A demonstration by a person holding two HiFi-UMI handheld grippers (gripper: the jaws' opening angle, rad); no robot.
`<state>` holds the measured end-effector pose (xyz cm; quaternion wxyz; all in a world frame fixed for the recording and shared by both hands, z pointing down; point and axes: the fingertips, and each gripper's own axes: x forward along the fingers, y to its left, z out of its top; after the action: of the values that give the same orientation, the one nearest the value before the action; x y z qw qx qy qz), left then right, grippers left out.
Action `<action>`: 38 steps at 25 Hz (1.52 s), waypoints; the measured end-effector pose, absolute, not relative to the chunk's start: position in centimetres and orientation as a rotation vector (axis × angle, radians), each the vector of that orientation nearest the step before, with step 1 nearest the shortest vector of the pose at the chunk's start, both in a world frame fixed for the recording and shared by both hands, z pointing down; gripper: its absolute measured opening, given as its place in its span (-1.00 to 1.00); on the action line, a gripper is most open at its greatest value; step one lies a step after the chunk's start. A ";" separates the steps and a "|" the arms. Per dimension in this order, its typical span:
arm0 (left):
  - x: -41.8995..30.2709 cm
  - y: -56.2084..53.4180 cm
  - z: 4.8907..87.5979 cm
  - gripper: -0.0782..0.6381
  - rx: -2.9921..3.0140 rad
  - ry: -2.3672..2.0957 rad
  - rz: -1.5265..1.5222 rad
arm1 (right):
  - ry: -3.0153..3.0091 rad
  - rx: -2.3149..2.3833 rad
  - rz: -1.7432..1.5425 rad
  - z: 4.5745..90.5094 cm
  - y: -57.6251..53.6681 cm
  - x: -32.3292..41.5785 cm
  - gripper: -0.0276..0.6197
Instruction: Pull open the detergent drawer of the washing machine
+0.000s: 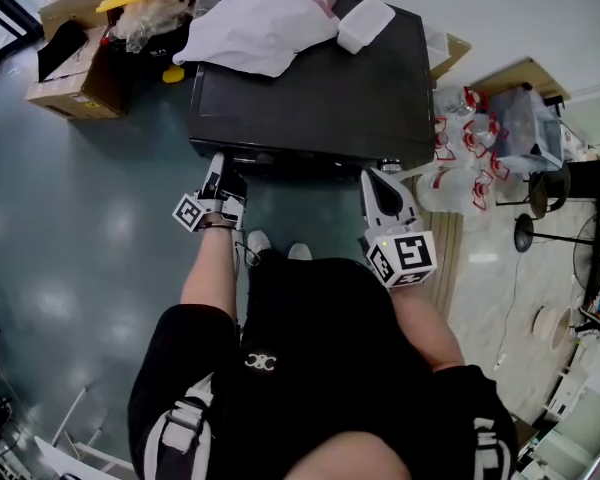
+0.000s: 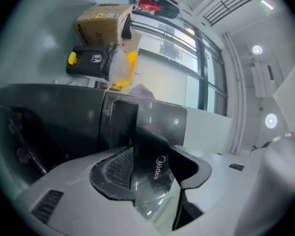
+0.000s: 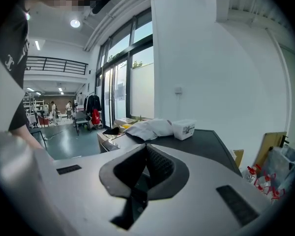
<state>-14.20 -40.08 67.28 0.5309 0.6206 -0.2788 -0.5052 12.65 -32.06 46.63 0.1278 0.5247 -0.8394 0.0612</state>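
Observation:
A black washing machine (image 1: 320, 98) stands just ahead of the person. My left gripper (image 1: 223, 176) is at the left end of its front edge. In the left gripper view, the glossy dark drawer front (image 2: 155, 176) with a brand logo fills the space between the jaws, and both pads lie against it. My right gripper (image 1: 378, 183) hangs off the front right corner of the machine and touches nothing. In the right gripper view its pads (image 3: 157, 163) meet at the tips, with nothing between them. The rest of the drawer is hidden.
A white cloth (image 1: 265, 18) and a white box (image 1: 365, 23) lie on the machine's top. Cardboard boxes (image 1: 75, 78) stand at the back left. Clear bags and bottles (image 1: 460, 158) crowd the right side. The person's shoes (image 1: 275, 248) are close to the machine's front.

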 end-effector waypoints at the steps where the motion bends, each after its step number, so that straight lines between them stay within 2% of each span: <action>1: -14.3 -40.1 67.4 -0.17 1.487 -0.664 -1.203 | -2.442 1.526 0.178 46.6 -32.2 12.8 -0.91; 38: -14.1 -39.9 67.9 -0.35 1.540 -0.656 -1.256 | -2.413 1.467 0.143 46.7 -34.3 13.7 -0.91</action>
<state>-14.09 -39.87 67.91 0.5009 0.6369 -0.2712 -0.5195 13.69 -34.26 46.75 0.1564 0.5123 -0.8430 0.0501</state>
